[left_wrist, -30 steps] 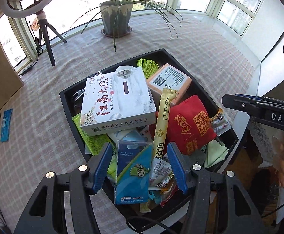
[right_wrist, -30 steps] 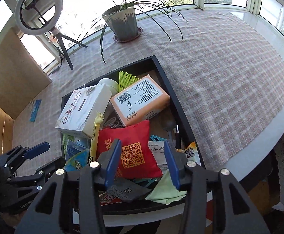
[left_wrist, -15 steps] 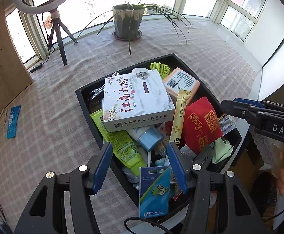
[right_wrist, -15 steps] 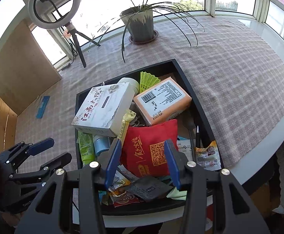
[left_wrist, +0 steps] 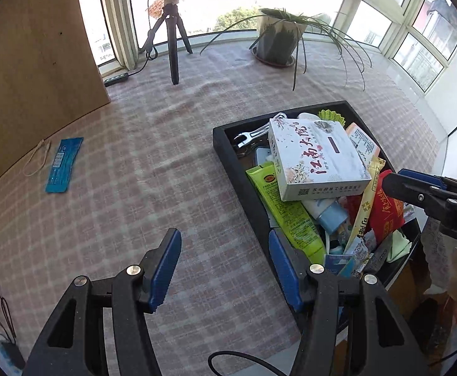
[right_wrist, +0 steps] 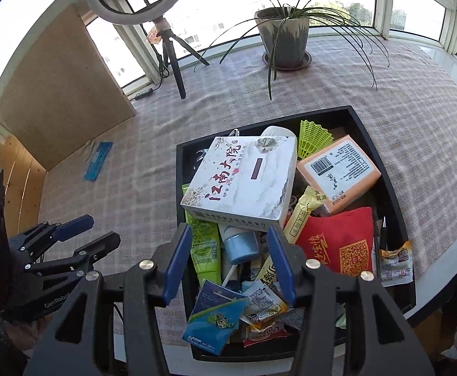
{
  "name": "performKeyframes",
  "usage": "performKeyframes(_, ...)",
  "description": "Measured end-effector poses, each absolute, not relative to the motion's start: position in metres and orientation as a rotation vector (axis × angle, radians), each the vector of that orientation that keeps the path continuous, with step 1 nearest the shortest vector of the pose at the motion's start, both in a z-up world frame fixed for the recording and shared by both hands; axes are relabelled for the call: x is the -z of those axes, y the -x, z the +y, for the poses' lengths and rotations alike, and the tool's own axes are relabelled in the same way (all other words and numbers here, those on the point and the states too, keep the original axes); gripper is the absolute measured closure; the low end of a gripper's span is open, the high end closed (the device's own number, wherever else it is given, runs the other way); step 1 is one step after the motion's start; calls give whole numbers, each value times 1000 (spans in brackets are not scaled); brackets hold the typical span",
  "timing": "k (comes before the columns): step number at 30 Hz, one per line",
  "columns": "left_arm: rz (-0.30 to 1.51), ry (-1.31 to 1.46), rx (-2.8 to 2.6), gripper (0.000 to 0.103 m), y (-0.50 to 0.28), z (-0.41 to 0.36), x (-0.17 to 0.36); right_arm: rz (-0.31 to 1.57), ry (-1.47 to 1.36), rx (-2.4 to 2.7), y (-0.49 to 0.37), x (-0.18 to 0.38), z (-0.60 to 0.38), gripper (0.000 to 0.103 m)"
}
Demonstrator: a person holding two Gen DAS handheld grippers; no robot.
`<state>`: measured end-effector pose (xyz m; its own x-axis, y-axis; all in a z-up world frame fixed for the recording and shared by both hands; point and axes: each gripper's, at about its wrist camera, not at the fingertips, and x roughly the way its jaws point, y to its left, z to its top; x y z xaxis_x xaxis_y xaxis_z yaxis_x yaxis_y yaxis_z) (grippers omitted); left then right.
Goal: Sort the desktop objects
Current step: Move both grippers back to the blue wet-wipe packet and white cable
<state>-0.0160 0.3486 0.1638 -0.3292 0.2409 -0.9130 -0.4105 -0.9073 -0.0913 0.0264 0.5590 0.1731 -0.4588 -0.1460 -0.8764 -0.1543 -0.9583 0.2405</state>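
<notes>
A black tray (right_wrist: pixel 363 122) (left_wrist: pixel 225 153) on the checked tablecloth is piled with small items. On top lies a white box with red characters (right_wrist: pixel 244 178) (left_wrist: pixel 316 159). Around it are an orange packet (right_wrist: pixel 338 172), a red pouch (right_wrist: pixel 338 244), a green tube (left_wrist: pixel 285 210) and a blue-capped tube (right_wrist: pixel 238 244). A blue card with a green badge (right_wrist: pixel 216 319) sits at the tray's near edge. My left gripper (left_wrist: pixel 223 244) hangs open over bare cloth left of the tray, holding nothing. My right gripper (right_wrist: pixel 228 247) hovers above the tray's near left part, its jaws opening, nothing gripped.
A potted plant (right_wrist: pixel 285 40) stands at the back, a ring light on a tripod (right_wrist: pixel 169 53) to its left. A blue packet (left_wrist: pixel 64 164) lies on the cloth far left, beside a brown board (left_wrist: pixel 34 62). The table edge runs close to the tray's near side.
Both grippers have shifted left. The left one has gone from above the tray's pile to over bare cloth. The right one now hangs over the tray's left part, jaws a little wider.
</notes>
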Motion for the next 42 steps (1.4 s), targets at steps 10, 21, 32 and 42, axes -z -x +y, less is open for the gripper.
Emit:
performKeyframes(10,91,1606,-2437,47,77,222,-159,380,1739,-2735,40,-172,460,49)
performKeyframes(21,-160,1765,-2578,48,171,68,-128,394,1929,-2741,145,-137,345,49)
performKeyframes(32,-327,1886,-2538,47,265,11,-69,563,2118,-2526,252,-61,247,49)
performKeyframes(42,-455,1963,-2479,47,299,-5,-24,480,2137,-2370,299,-20,192,45)
